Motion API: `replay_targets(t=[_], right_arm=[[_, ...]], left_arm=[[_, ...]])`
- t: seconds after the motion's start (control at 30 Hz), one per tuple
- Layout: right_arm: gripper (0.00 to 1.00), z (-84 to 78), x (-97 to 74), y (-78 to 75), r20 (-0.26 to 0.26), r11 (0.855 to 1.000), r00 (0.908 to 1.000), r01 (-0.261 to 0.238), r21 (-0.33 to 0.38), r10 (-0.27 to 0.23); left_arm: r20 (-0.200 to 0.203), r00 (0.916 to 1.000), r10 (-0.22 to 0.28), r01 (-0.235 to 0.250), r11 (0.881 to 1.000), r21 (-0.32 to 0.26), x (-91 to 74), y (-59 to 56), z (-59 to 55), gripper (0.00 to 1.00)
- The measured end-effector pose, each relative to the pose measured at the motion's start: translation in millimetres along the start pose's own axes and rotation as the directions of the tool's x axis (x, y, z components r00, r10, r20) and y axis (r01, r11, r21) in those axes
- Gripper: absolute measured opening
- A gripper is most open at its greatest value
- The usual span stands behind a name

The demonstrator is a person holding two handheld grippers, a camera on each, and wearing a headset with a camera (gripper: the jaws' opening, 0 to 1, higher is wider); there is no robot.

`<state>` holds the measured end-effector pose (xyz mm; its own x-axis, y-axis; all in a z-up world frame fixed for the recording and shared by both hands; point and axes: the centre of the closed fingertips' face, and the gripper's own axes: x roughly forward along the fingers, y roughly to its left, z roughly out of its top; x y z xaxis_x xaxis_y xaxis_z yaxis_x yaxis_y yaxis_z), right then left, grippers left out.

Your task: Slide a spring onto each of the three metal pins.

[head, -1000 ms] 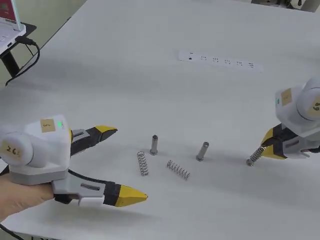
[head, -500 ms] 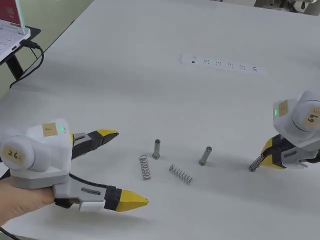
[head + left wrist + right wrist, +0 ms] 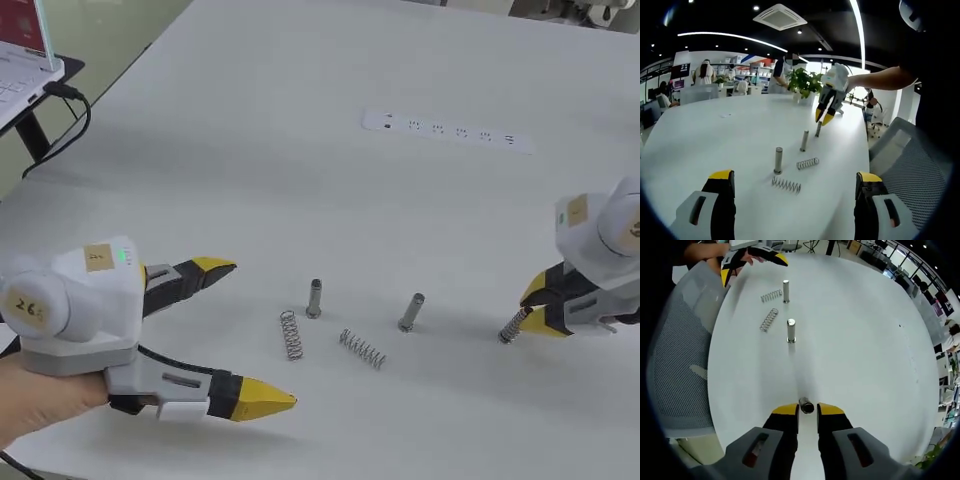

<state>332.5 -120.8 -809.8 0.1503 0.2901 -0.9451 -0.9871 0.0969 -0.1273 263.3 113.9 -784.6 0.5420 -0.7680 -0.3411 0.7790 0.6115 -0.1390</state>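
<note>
Two bare metal pins [image 3: 314, 298] [image 3: 410, 312] stand upright mid-table, with two loose springs [image 3: 289, 334] [image 3: 360, 348] lying just in front of them. Further right stands a third pin [image 3: 513, 325] with a spring around it. My right gripper [image 3: 533, 305] is at its top, and the jaws sit close on either side of the pin's end [image 3: 806, 405]. My left gripper [image 3: 243, 335] hovers wide open at the lower left, holding nothing, and faces the pins [image 3: 778, 160] and springs [image 3: 786, 184].
A white power strip [image 3: 445, 131] lies flat further back on the white table [image 3: 250, 150]. A laptop [image 3: 20, 60] on a stand and a black cable [image 3: 60, 100] sit past the table's left edge. In the left gripper view, people and chairs show around the room.
The right gripper has stayed at the spring-covered pin and drifted slightly right. The left gripper remains wide open in the same place.
</note>
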Motion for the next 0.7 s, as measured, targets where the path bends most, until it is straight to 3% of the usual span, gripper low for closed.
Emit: replay_targets(t=[0.17, 0.5, 0.7], right_arm=[[0.15, -2.4, -3.1, 1.3, 0.002, 1.000, 1.0000, 0.003, 0.000, -0.003], [0.25, 2.6, -11.8, -1.4, 0.071, 0.998, 0.9970, 0.025, 0.057, -0.029], [0.29, 6.6, -18.2, -1.3, 0.176, 0.985, 0.9819, 0.041, 0.165, -0.071]], left_arm=[[0.001, 1.0000, 0.003, -0.003, 1.000, 0.003, -1.3, -0.1, 1.2, 0.98], [0.006, 1.0000, 0.005, -0.006, 1.000, 0.008, -2.5, -0.4, 4.3, 0.98], [0.015, 0.9999, 0.007, -0.007, 1.000, 0.007, -2.8, 0.3, 9.4, 0.98]])
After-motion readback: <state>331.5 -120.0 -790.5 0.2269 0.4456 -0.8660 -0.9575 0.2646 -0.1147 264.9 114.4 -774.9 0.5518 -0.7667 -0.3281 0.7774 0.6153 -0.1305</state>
